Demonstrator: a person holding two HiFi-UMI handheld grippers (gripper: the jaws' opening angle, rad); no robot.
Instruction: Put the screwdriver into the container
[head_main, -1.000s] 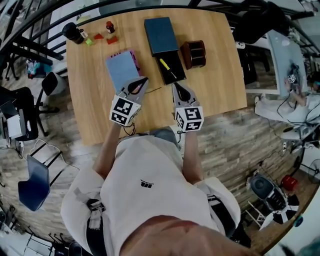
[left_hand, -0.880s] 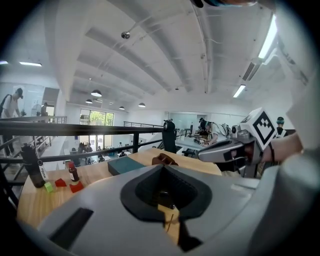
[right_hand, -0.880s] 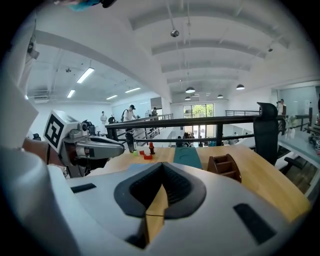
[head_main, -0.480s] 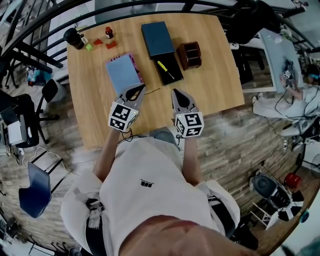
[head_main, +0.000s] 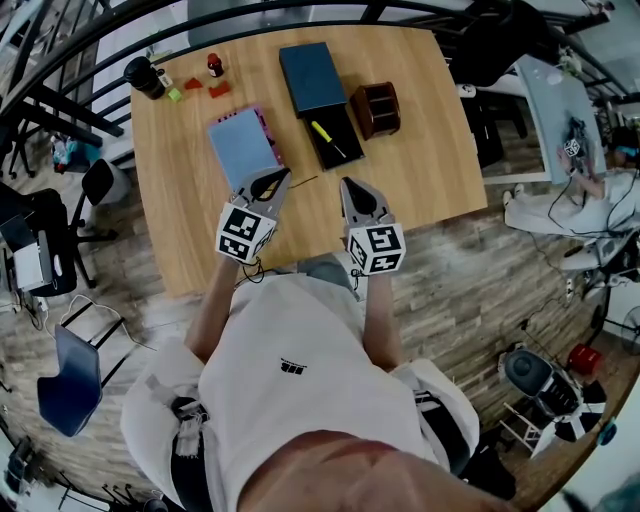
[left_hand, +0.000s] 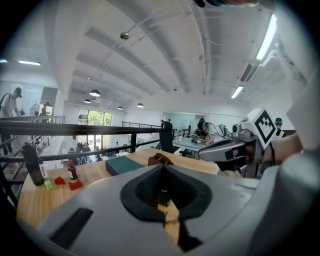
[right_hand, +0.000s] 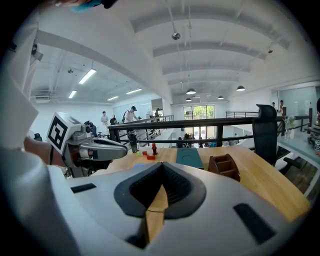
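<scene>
While table (head_main: 430, 170) carries all items, blue box (head_main: 243, 145) lies left of centre; black container (head_main: 352, 135) near its right, beside brown rack (head_main: 378, 108). Left gripper (head_main: 275, 176) and right gripper (head_main: 347, 184) clenched, empty, above near edge. Screwdriver (head_main: 324, 133) lies inside container.

You have an evenly bright scene: strip lights (left_hand: 265, 37) at upper right and round lamps (right_hand: 190, 91) on the white ceiling, plus daylight through the far windows (left_hand: 95, 118). The table (head_main: 420, 150) carries only faint shadows. Straight lines bow toward black corners, and the right gripper (right_hand: 161, 164) looks soft up close.
</scene>
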